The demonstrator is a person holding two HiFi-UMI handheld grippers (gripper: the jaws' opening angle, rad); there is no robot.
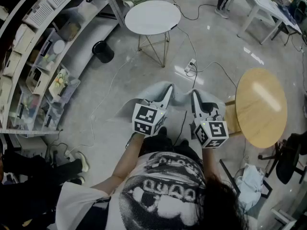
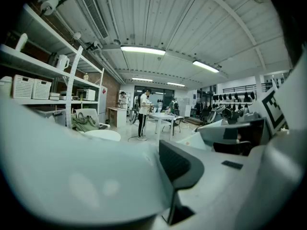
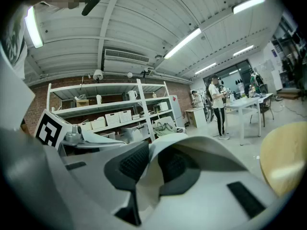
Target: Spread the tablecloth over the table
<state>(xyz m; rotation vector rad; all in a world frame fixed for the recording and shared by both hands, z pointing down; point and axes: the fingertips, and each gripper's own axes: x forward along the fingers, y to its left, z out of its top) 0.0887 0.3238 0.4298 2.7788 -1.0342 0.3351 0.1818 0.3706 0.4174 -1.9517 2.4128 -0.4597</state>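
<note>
Gripping the pale tablecloth (image 1: 181,97) with both tools, a person is standing on a workshop floor and holding the cloth bunched in the air between the two grippers. It is hanging just beside the round wooden table (image 1: 261,107) and is not yet lying on it. The left gripper (image 1: 169,87) is pinching the fabric with its jaws drawn narrow, and the cloth is draping over one jaw in its own view. The right gripper (image 1: 194,94) is clamping a fold between its dark pads (image 3: 132,164).

White lattice baskets (image 3: 112,119) are sitting in a row on the shelving (image 1: 45,56) at the left, hiding whatever they contain. A black bucket (image 1: 102,51) is standing on the floor at the shelving's foot, its inside too dark to read. A white round table (image 1: 152,17) is standing farther off.
</note>
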